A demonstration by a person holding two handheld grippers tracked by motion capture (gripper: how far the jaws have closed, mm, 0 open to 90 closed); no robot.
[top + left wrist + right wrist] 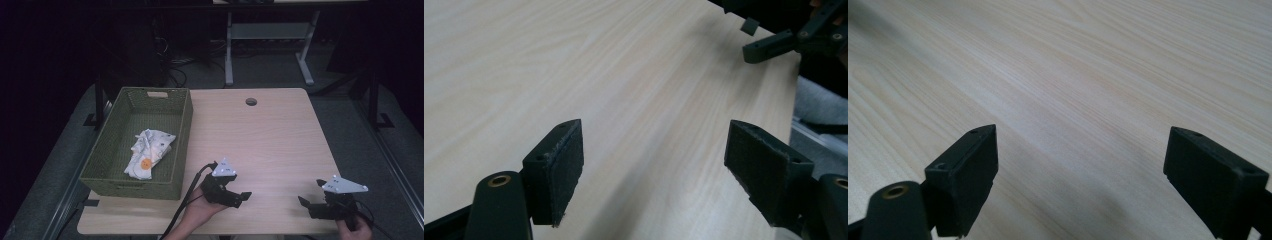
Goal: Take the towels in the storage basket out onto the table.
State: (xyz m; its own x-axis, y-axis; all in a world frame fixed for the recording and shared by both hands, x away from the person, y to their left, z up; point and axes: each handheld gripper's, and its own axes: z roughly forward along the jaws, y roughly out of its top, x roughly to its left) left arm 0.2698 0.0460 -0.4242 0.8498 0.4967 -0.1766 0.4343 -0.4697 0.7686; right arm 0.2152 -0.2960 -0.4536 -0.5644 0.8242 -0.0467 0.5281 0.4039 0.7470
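A white crumpled cloth with an orange spot lies inside a green woven basket at the table's left side. My left gripper rests low over the table's front middle and points right. It is open with bare wood between its pads. My right gripper sits near the front right corner, pointing left. It is also open over bare wood. In the left gripper view the right gripper shows at the top right, close to the table edge.
The light wooden table has a round cable hole near its far edge. The basket overhangs the table's left edge slightly. Beyond the table stand another desk's white legs and dark floor with cables.
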